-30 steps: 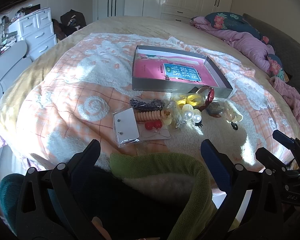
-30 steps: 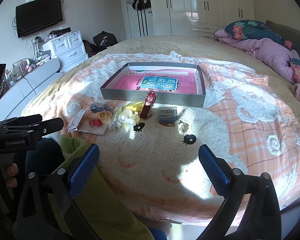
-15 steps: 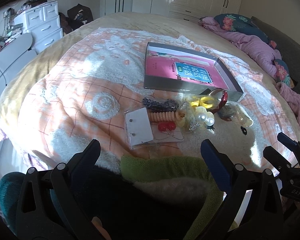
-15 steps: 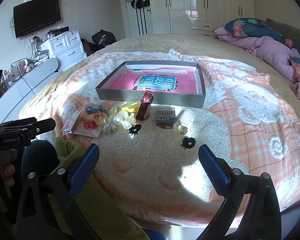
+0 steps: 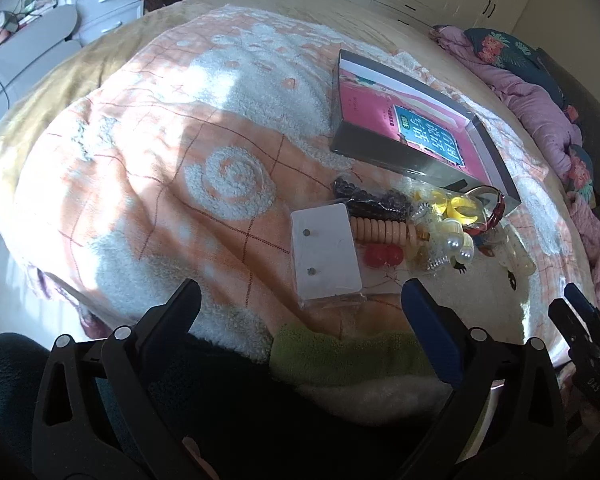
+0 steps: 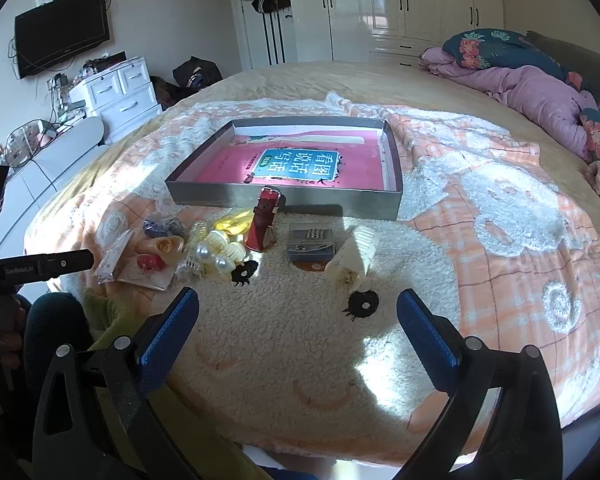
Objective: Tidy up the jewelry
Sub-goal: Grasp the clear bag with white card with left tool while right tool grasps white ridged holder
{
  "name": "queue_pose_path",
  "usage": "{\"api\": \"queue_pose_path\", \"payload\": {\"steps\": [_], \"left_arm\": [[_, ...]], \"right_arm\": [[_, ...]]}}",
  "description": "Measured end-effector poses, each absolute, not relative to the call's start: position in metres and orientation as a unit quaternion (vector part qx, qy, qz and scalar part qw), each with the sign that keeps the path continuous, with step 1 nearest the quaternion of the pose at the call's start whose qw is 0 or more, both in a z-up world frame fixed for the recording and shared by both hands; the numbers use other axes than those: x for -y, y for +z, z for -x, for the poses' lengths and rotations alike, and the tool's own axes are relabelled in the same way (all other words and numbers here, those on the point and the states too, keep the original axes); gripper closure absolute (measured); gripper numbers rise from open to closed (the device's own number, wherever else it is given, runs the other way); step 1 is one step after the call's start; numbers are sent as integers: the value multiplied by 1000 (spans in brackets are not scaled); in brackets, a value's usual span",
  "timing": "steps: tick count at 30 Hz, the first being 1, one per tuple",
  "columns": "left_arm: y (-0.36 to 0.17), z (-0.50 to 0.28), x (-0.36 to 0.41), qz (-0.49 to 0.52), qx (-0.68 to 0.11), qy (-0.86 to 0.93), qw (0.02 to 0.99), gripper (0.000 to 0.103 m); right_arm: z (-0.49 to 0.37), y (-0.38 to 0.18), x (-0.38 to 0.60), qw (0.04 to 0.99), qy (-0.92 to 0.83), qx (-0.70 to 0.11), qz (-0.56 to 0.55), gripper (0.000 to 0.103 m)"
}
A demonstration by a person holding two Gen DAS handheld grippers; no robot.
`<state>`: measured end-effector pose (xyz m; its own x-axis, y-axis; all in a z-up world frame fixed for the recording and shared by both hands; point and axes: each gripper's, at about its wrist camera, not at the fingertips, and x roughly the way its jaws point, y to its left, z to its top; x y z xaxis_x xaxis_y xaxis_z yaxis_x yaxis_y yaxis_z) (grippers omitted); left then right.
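A grey shallow box (image 5: pixel 384 152) (image 6: pixel 284 198) with a pink book inside lies on the bed blanket. In front of it sits a cluster of jewelry: an earring card in a clear bag (image 5: pixel 326 252), a peach coil band (image 5: pixel 384 232), red beads (image 5: pixel 384 256), dark beads (image 5: pixel 364 196), pearl clips (image 6: pixel 214 258), a red watch (image 6: pixel 264 220), a grey case (image 6: pixel 312 242) and a cream claw clip (image 6: pixel 354 258). My left gripper (image 5: pixel 300 312) is open, just short of the earring card. My right gripper (image 6: pixel 298 320) is open, short of the claw clip.
A green sleeve (image 5: pixel 340 354) lies between the left fingers. Purple bedding and floral pillows (image 6: pixel 540 88) are piled at the right. White drawers (image 6: pixel 120 92) and a wall television (image 6: pixel 62 32) stand left of the bed. The bed's near edge runs just below both grippers.
Both grippers have moved closer to the jewelry cluster; the left one has swung leftward and tilted down over the earring card. Both stay open with nothing held.
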<state>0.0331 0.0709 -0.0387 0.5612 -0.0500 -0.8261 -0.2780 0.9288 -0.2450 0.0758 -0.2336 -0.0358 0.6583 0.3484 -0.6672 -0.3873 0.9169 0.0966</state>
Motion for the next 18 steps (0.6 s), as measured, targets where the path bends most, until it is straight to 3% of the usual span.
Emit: {"api": "queue_pose_path", "payload": {"steps": [7, 13, 18], "left_arm": [[-54, -55, -68, 191, -488, 44, 850, 10], [-62, -72, -59, 174, -499, 28, 849, 25], [-73, -81, -63, 172, -507, 31, 844, 26]], "right_arm": [[-100, -46, 241, 909, 187, -371, 25, 4], [-123, -56, 250, 906, 170, -389, 5, 4], [-141, -70, 253, 899, 164, -406, -6, 4]]}}
